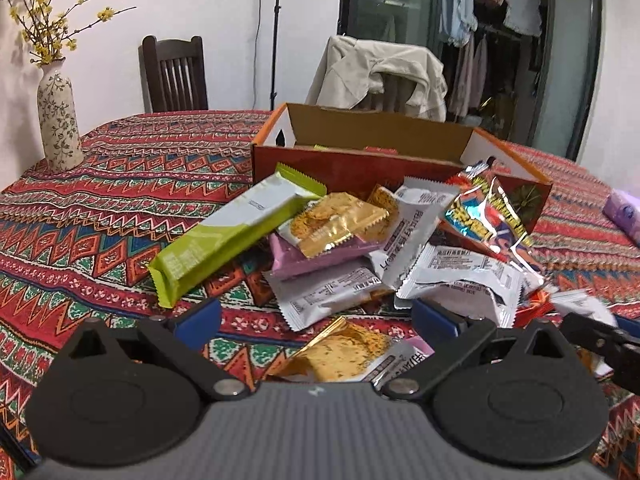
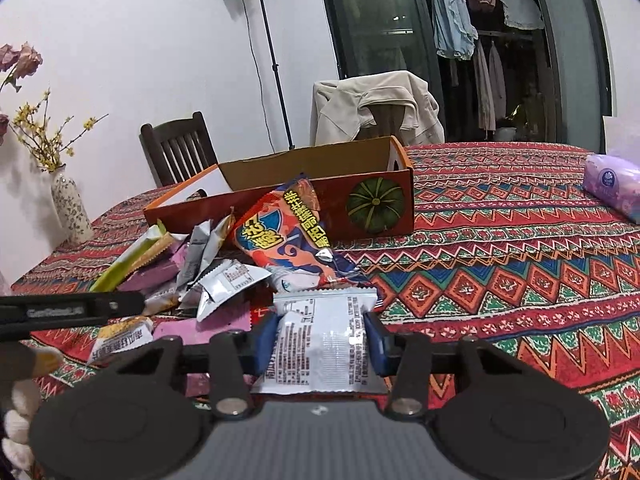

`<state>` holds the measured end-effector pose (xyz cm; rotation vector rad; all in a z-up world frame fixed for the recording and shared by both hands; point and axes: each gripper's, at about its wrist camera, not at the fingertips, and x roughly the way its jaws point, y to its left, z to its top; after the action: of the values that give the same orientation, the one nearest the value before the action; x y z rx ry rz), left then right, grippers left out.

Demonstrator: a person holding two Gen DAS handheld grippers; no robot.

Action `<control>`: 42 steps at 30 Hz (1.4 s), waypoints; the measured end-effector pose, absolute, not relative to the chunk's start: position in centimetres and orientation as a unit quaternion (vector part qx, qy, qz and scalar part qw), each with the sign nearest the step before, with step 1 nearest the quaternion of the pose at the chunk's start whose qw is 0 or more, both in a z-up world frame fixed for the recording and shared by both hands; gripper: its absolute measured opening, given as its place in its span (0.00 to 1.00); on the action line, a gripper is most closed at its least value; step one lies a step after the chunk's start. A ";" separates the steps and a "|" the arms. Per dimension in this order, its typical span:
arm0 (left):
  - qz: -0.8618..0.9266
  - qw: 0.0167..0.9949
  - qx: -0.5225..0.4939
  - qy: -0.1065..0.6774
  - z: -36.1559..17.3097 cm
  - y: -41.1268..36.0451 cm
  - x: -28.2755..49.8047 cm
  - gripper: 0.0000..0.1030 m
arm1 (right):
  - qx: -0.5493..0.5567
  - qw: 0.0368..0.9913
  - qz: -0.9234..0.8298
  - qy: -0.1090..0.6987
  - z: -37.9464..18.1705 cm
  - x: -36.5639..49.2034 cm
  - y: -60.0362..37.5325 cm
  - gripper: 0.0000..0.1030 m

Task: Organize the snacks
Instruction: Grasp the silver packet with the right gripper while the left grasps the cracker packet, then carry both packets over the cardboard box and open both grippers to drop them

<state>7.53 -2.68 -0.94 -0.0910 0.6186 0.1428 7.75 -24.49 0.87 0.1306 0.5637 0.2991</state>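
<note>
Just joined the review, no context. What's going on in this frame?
A person with a handheld gripper in each hand is sorting a pile of snack packets into an open cardboard box on a patterned tablecloth. The right gripper is shut on a white packet at the near edge of the pile. The left gripper is open over the pile, above a gold packet, holding nothing.

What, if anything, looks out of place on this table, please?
The snack packets lie heaped on the tablecloth beside the pumpkin-print cardboard box rather than in it; the right gripper grips one silver packet.
</note>
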 end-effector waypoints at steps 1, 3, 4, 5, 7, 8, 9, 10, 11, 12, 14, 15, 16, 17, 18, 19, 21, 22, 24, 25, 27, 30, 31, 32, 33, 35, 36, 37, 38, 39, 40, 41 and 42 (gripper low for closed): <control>0.079 0.947 -0.041 0.307 -1.1 -2.9 7.7 1.00 | 0.066 0.948 0.147 0.276 0.9 7.7 -24.6 0.44; 0.096 0.944 -0.030 0.313 -1.5 -3.2 8.0 1.00 | 0.069 0.947 0.149 0.276 0.8 7.7 -24.8 0.44; 0.101 0.943 -0.025 0.316 -1.7 -3.3 8.1 1.00 | 0.070 0.947 0.149 0.276 0.8 7.7 -24.9 0.44; 0.106 0.942 -0.021 0.319 -1.9 -3.2 8.1 1.00 | 0.072 0.947 0.150 0.275 0.8 7.7 -25.0 0.44; 0.111 0.940 -0.017 0.323 -2.1 -3.0 7.8 1.00 | 0.075 0.946 0.150 0.276 0.7 7.7 -25.2 0.44; 0.109 0.939 -0.014 0.325 -2.1 -2.9 7.7 1.00 | 0.076 0.946 0.151 0.275 0.7 7.7 -25.2 0.44; 0.109 0.939 -0.011 0.326 -2.2 -2.7 7.4 1.00 | 0.077 0.946 0.152 0.275 0.7 7.7 -25.3 0.44; 0.109 0.939 -0.008 0.327 -2.2 -2.6 7.1 1.00 | 0.078 0.946 0.153 0.274 0.6 7.6 -25.3 0.44; 0.109 0.938 -0.004 0.328 -2.2 -2.6 6.9 1.00 | 0.078 0.946 0.154 0.274 0.6 7.6 -25.2 0.44; 0.108 0.938 -0.002 0.329 -2.1 -2.4 6.6 1.00 | 0.078 0.946 0.155 0.274 0.6 7.6 -25.2 0.44; 0.106 0.938 0.002 0.331 -2.1 -2.3 6.2 1.00 | 0.079 0.945 0.157 0.275 0.6 7.6 -25.0 0.44; 0.104 0.938 0.004 0.331 -2.1 -2.2 6.0 1.00 | 0.079 0.945 0.157 0.275 0.6 7.5 -25.0 0.44; 0.102 0.938 0.005 0.332 -2.1 -2.2 5.9 1.00 | 0.078 0.945 0.158 0.275 0.6 7.5 -24.9 0.45; 0.099 0.938 0.007 0.333 -2.2 -2.2 5.8 0.98 | 0.078 0.945 0.159 0.274 0.6 7.4 -24.9 0.45; 0.096 0.938 0.007 0.334 -2.3 -2.2 5.7 0.93 | 0.077 0.945 0.160 0.274 0.6 7.4 -24.8 0.45; 0.092 0.937 0.007 0.337 -2.4 -2.3 5.7 0.89 | 0.077 0.945 0.160 0.273 0.7 7.3 -24.8 0.45; 0.082 0.938 -0.002 0.337 -2.6 -2.1 5.6 0.82 | 0.075 0.946 0.161 0.272 0.8 7.2 -24.7 0.45; 0.080 0.938 -0.003 0.336 -2.6 -2.2 5.5 0.81 | 0.075 0.946 0.161 0.272 0.8 7.2 -24.7 0.45; 0.071 0.940 -0.006 0.334 -2.6 -2.1 5.4 0.73 | 0.073 0.946 0.160 0.272 0.8 7.2 -24.6 0.45; 0.067 0.941 -0.007 0.333 -2.6 -2.2 5.3 0.70 | 0.073 0.946 0.160 0.272 0.9 7.1 -24.6 0.45; 0.055 0.942 -0.008 0.330 -2.5 -2.3 5.2 0.54 | 0.072 0.946 0.161 0.272 0.9 7.1 -24.5 0.45; 0.043 0.944 -0.006 0.326 -2.6 -2.4 4.9 0.52 | 0.070 0.947 0.161 0.270 1.1 6.9 -24.4 0.45; 0.039 0.945 -0.006 0.325 -2.5 -2.5 4.8 0.51 | 0.070 0.947 0.162 0.270 1.1 6.9 -24.3 0.45; 0.035 0.945 -0.006 0.325 -2.5 -2.5 4.7 0.48 | 0.069 0.947 0.162 0.269 1.1 6.8 -24.3 0.45; 0.032 0.946 -0.008 0.324 -2.4 -2.4 4.6 0.48 | 0.068 0.947 0.162 0.269 1.2 6.8 -24.2 0.45; 0.030 0.947 -0.011 0.320 -2.3 -2.3 4.4 0.47 | 0.068 0.947 0.162 0.269 1.2 6.8 -24.2 0.45; 0.029 0.948 -0.011 0.317 -2.2 -2.3 4.3 0.47 | 0.067 0.947 0.163 0.269 1.2 6.8 -24.1 0.45; 0.028 0.949 -0.012 0.314 -2.0 -2.3 4.2 0.47 | 0.066 0.947 0.163 0.268 1.3 6.7 -24.1 0.45; 0.026 0.950 -0.013 0.310 -1.9 -2.2 4.0 0.47 | 0.066 0.947 0.164 0.267 1.3 6.7 -24.1 0.45; 0.025 0.952 -0.014 0.305 -1.7 -2.2 3.9 0.47 | 0.065 0.948 0.164 0.266 1.4 6.7 -24.0 0.45; 0.026 0.954 -0.015 0.300 -1.4 -2.2 3.8 0.47 | 0.065 0.948 0.163 0.265 1.4 6.7 -24.0 0.45; 0.027 0.955 -0.015 0.296 -1.2 -2.1 3.7 0.47 | 0.065 0.948 0.163 0.264 1.5 6.7 -24.0 0.45; 0.027 0.956 -0.016 0.291 -1.0 -2.1 3.6 0.47 | 0.064 0.949 0.162 0.262 1.5 6.7 -24.0 0.45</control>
<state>3.61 -2.08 -0.95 -0.0322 0.5914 0.0548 6.65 -24.02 1.54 0.1307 0.5341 0.3305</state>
